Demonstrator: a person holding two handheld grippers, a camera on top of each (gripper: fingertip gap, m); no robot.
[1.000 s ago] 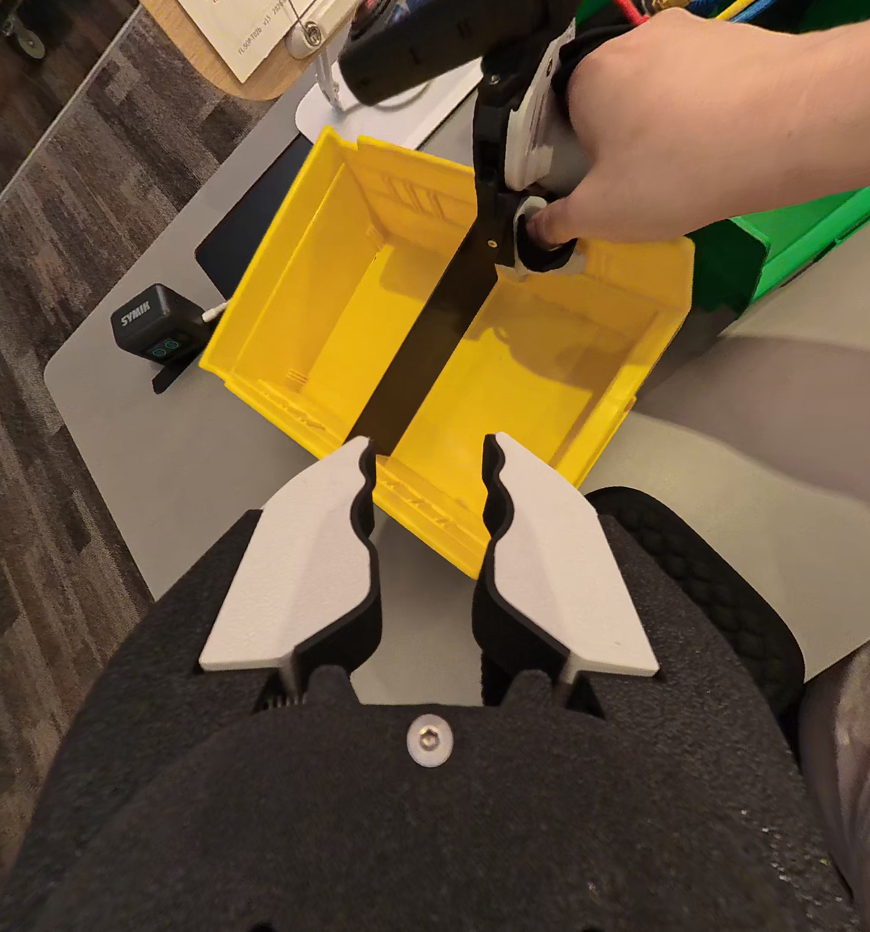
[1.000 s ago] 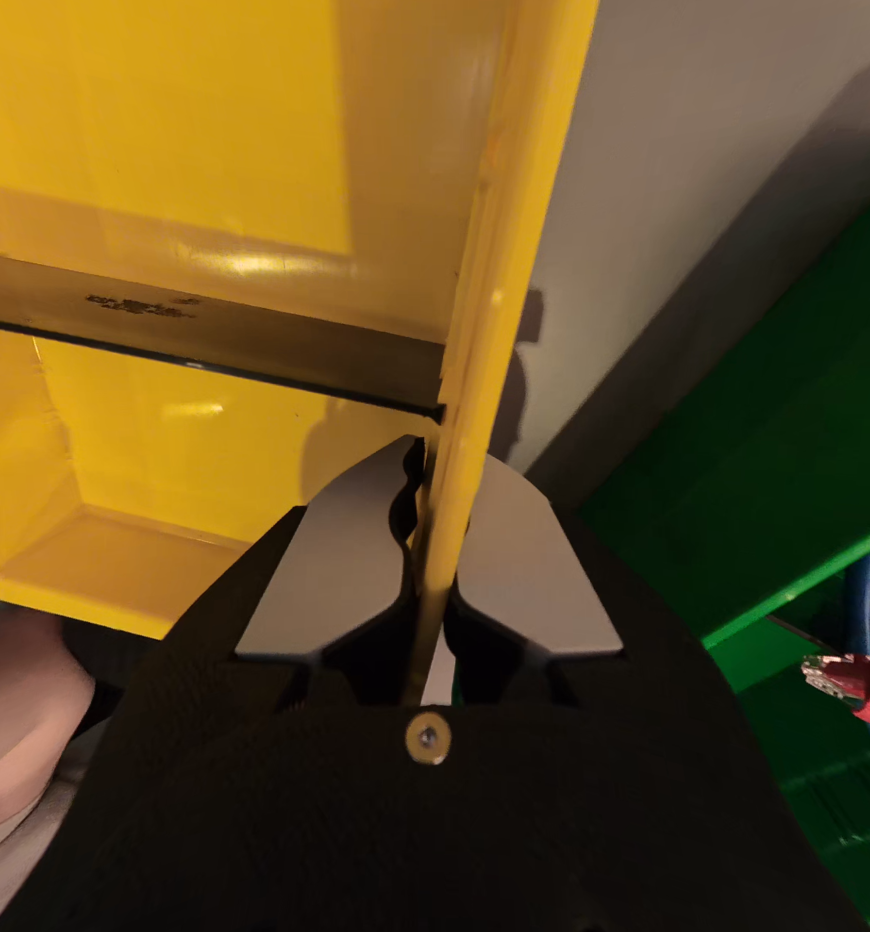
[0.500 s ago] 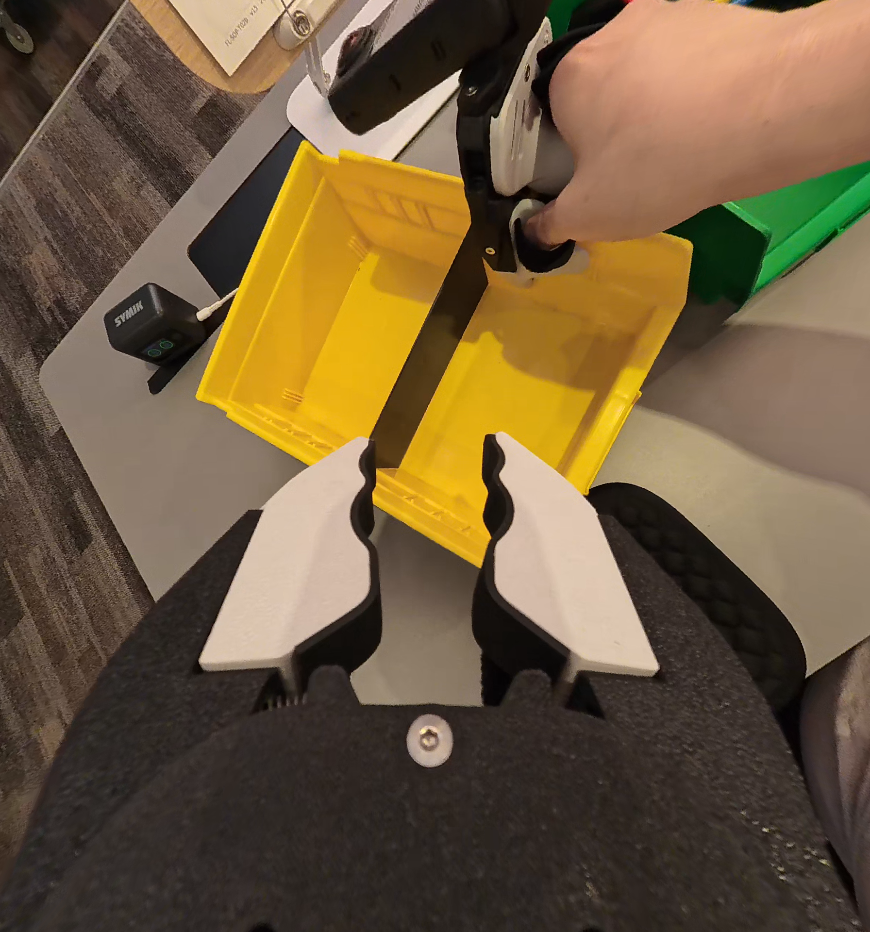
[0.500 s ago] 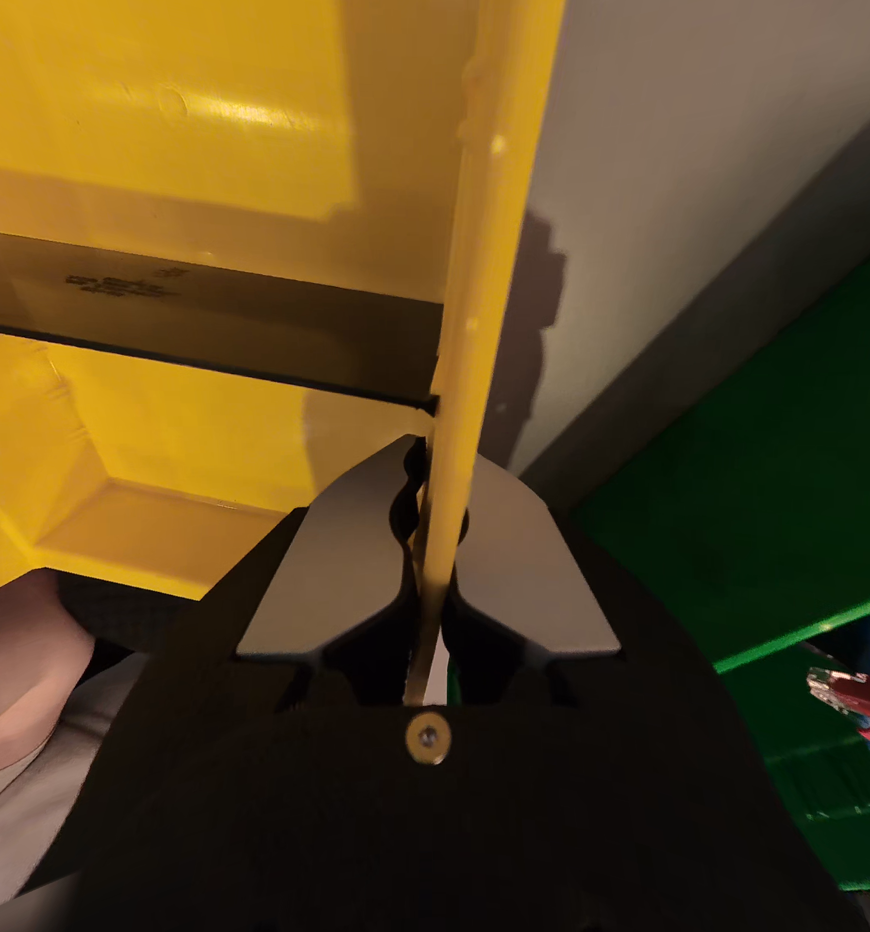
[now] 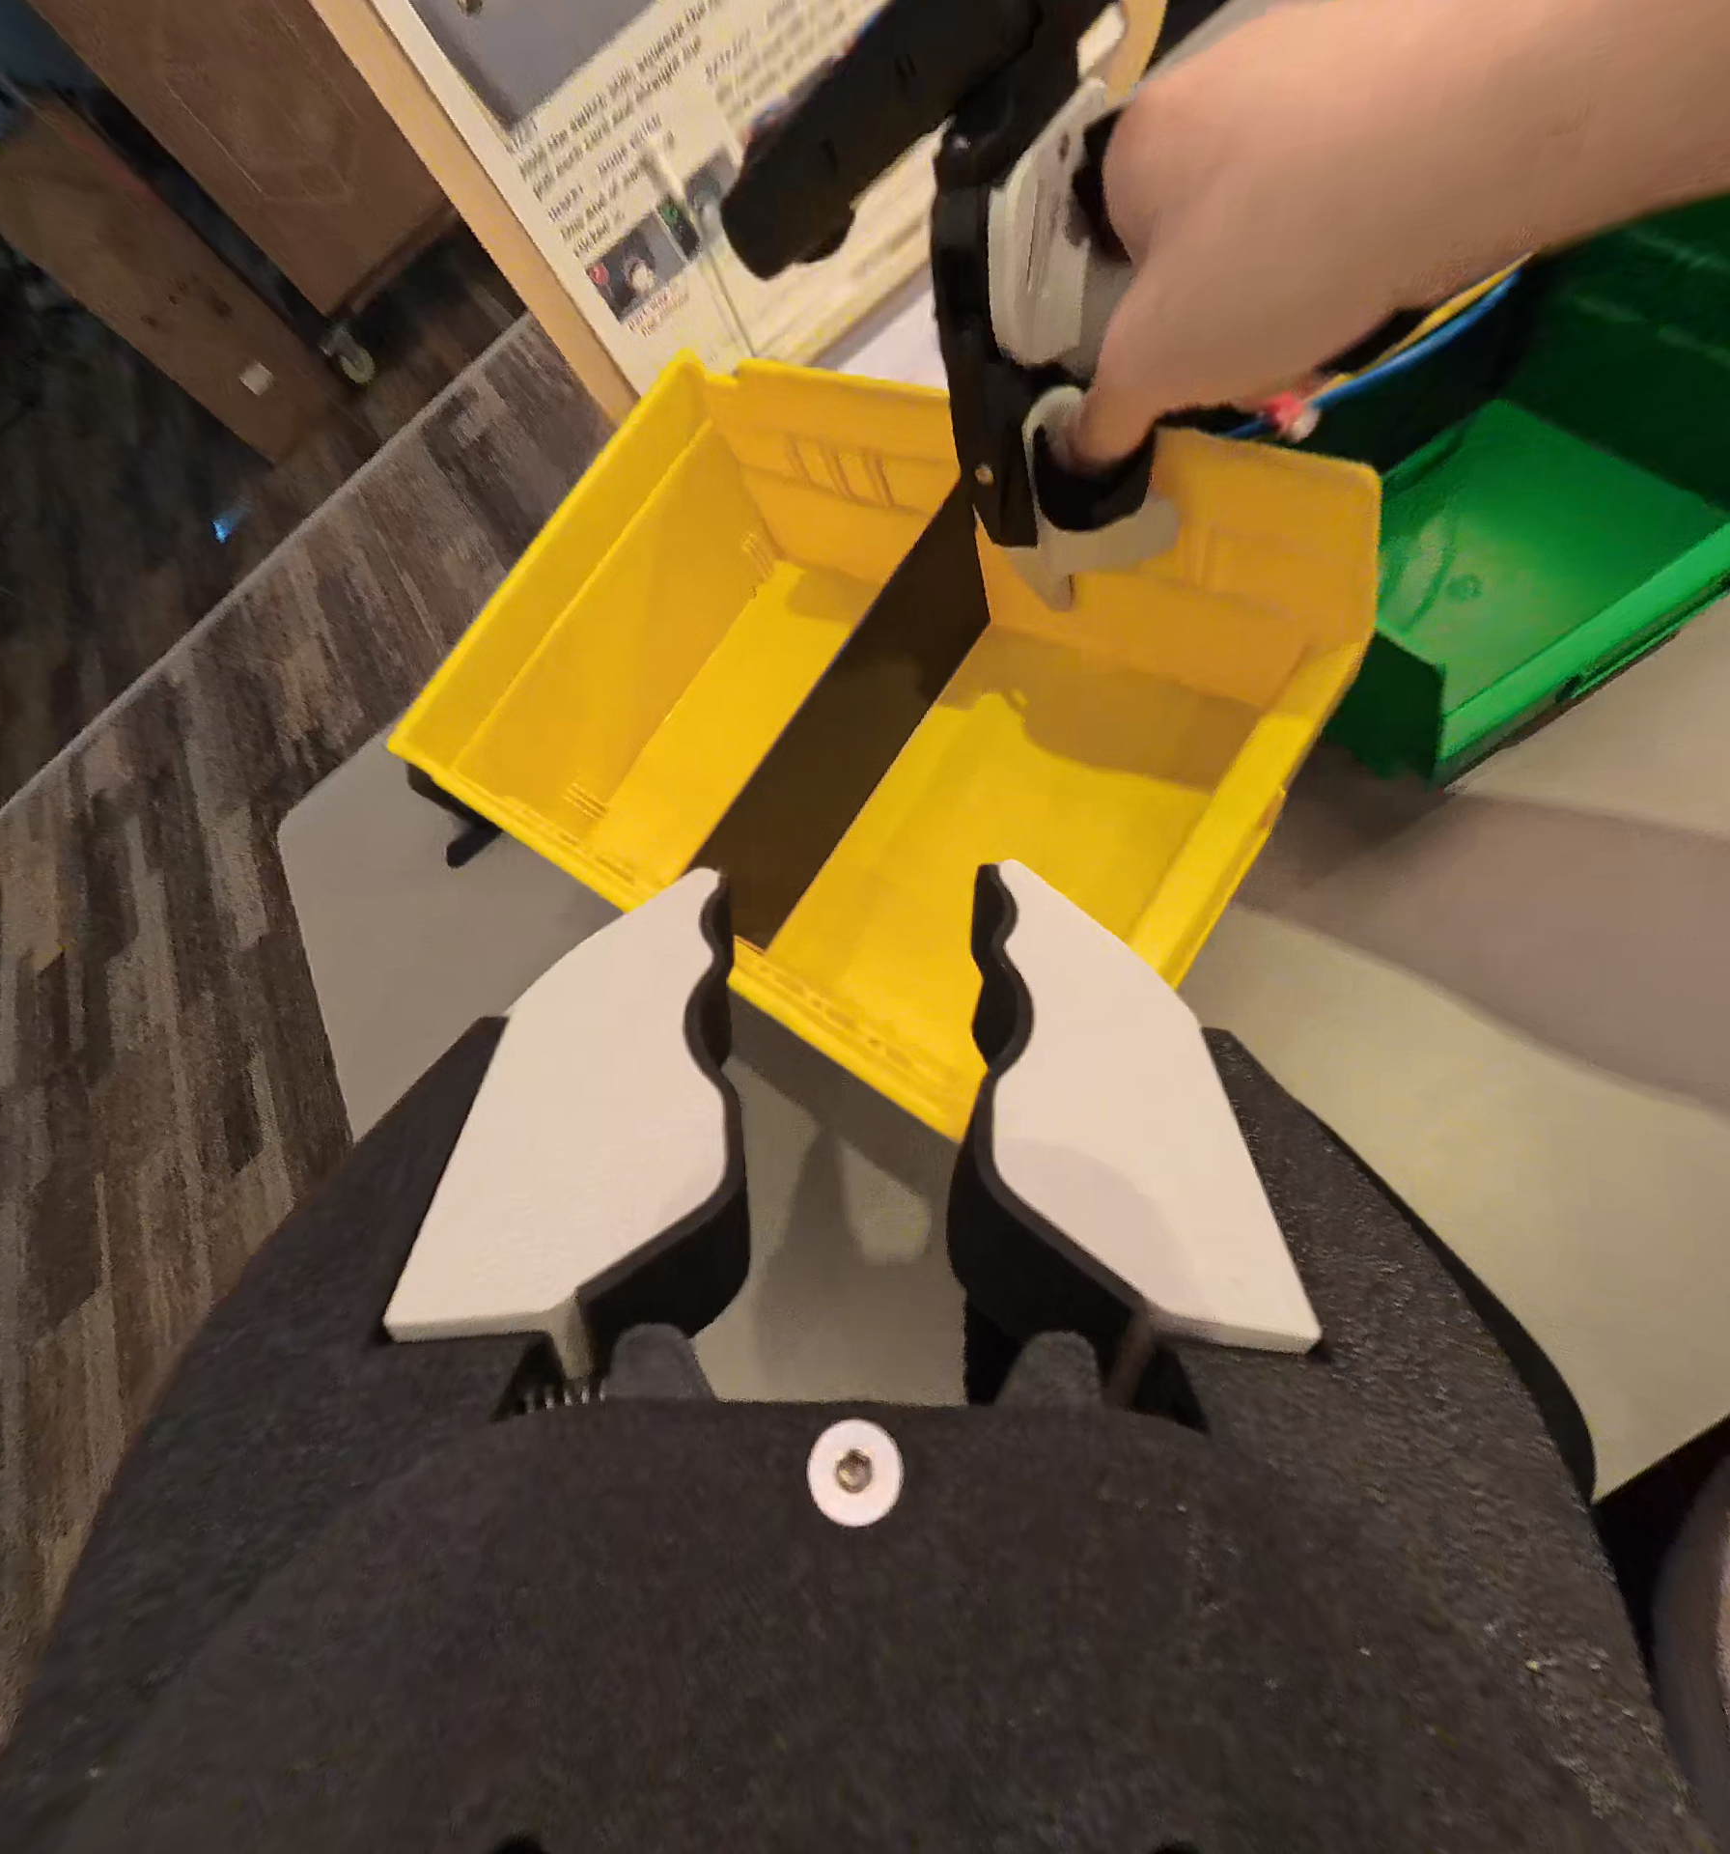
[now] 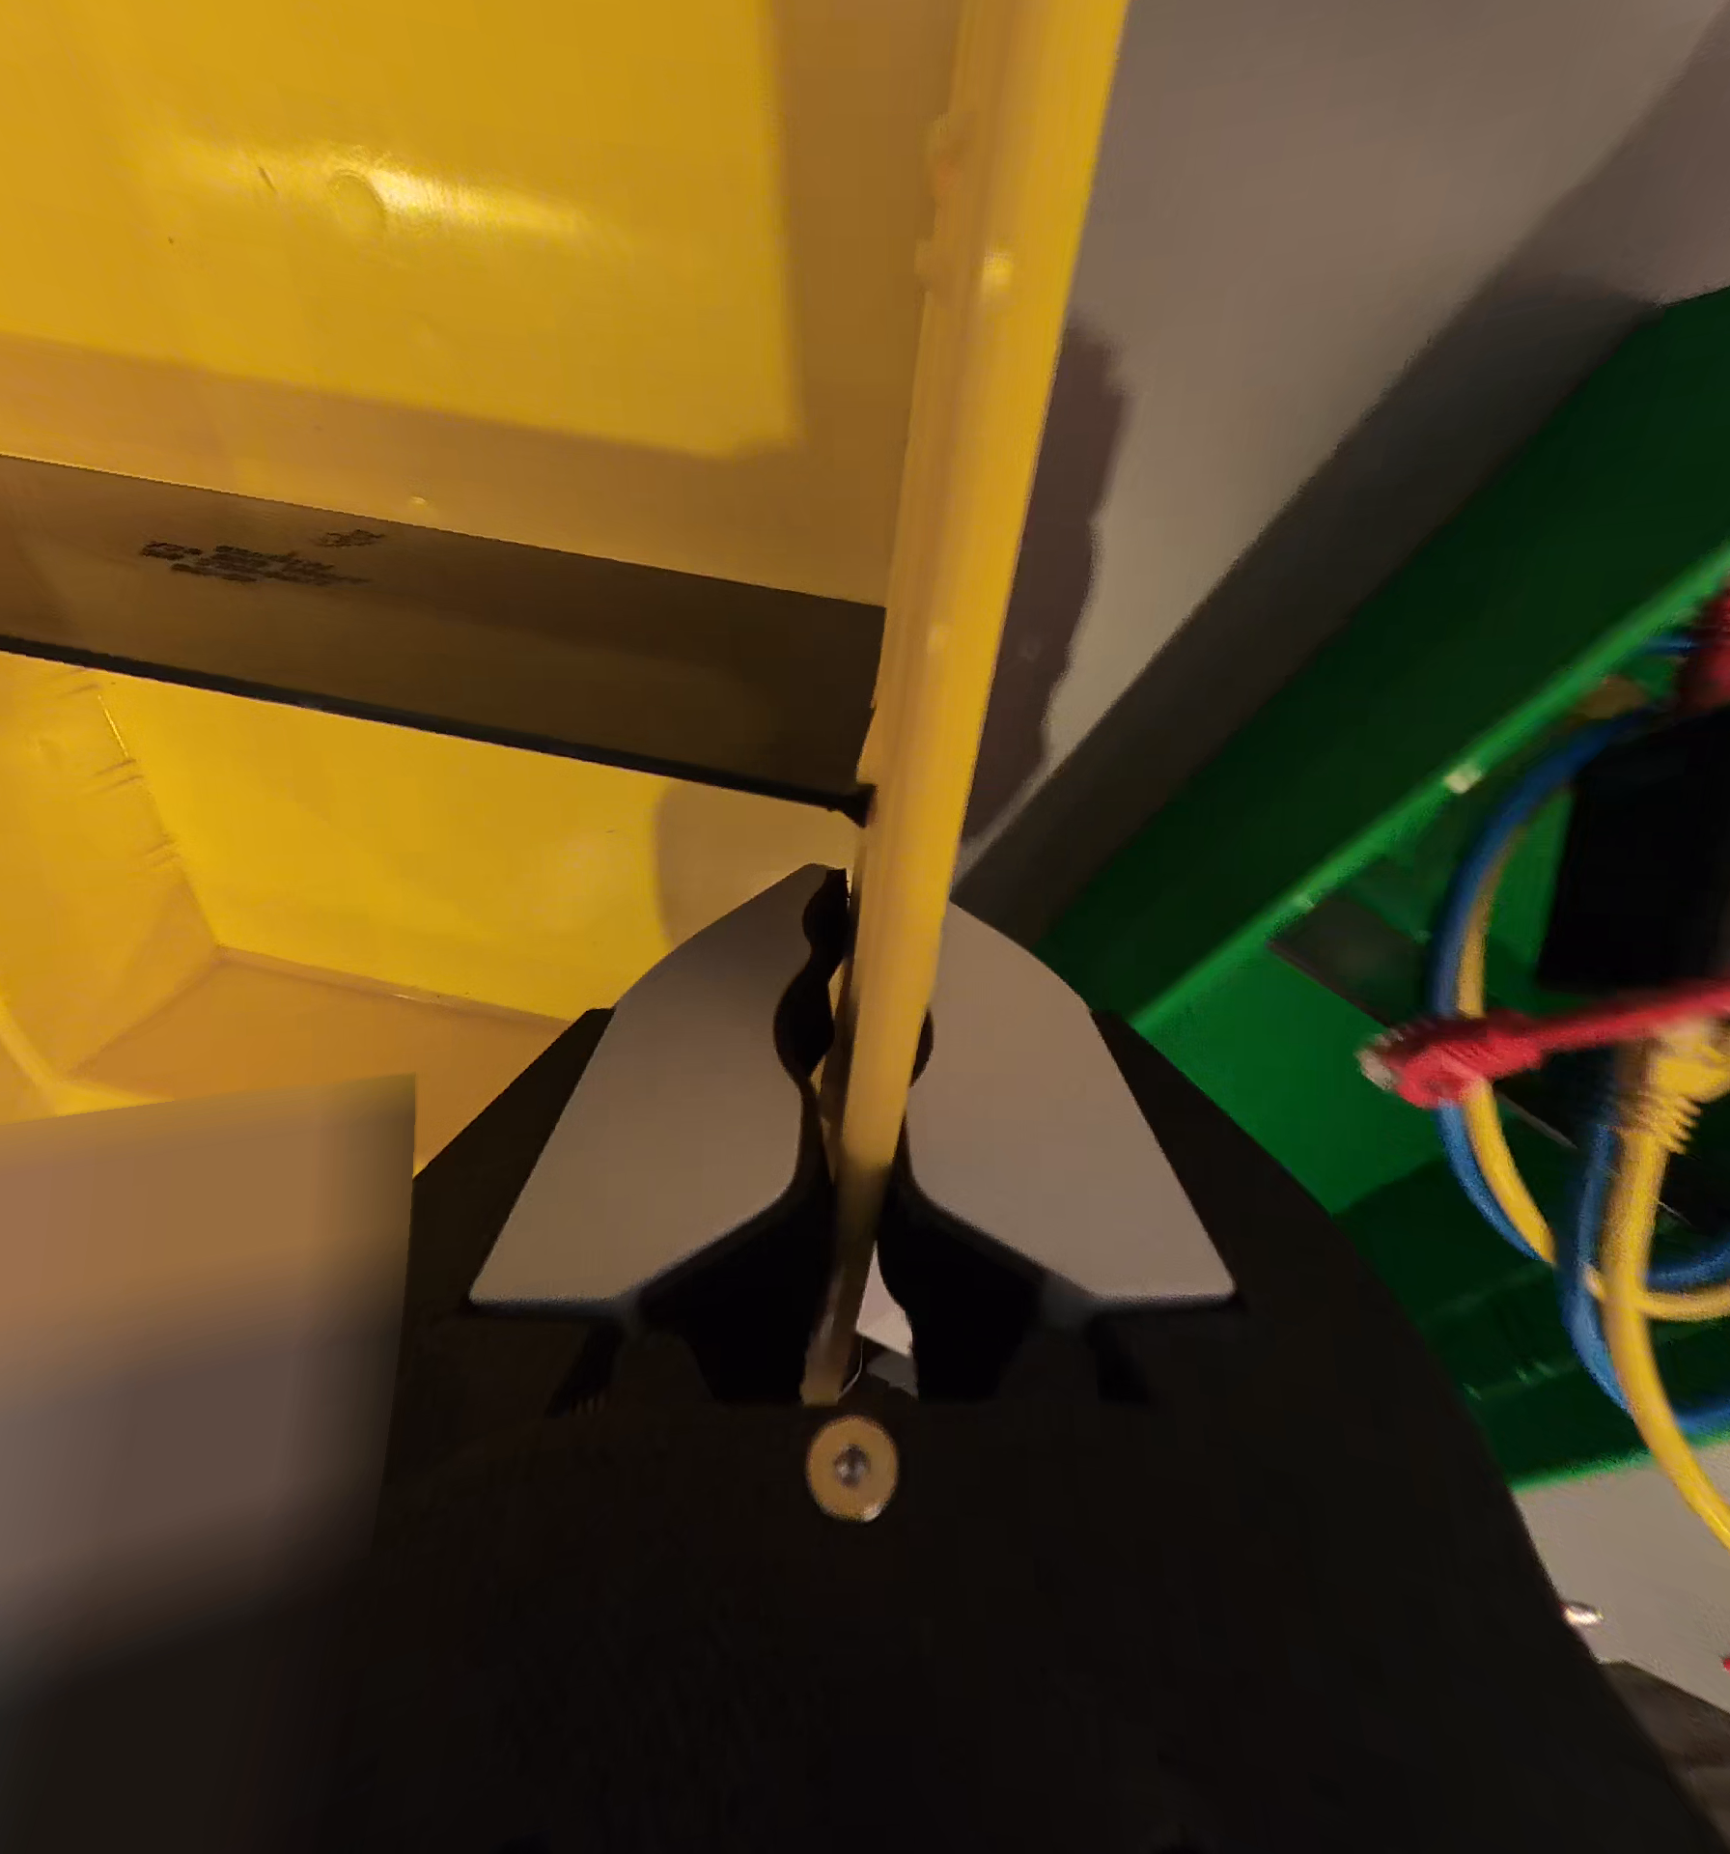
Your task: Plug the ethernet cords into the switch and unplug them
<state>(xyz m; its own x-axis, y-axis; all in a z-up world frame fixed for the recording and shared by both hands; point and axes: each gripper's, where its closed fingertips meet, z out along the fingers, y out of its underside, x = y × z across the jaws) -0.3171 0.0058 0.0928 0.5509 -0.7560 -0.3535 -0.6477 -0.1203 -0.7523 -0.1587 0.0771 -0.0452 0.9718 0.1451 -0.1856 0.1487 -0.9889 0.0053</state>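
Lifted and swung since a second ago, the yellow bin (image 5: 941, 722) now tilts above the grey tabletop (image 5: 1443, 1003), its far wall pinched tight in the right tongs (image 6: 876, 903), seemingly to clear working room. Left tongs (image 5: 851, 903) hover wide open and hold nothing, near the bin's front rim. Beside the yellow bin, the green bin (image 6: 1342, 903) holds red, blue and yellow ethernet cords (image 6: 1473, 1053) looped around the black switch (image 6: 1663, 853).

yellow bin (image 5: 1092, 803), black divider (image 5: 841, 742) inside | green bin (image 5: 1583, 602) just beside | grey surface (image 5: 1443, 1003) | patterned carpet floor (image 5: 119, 903)
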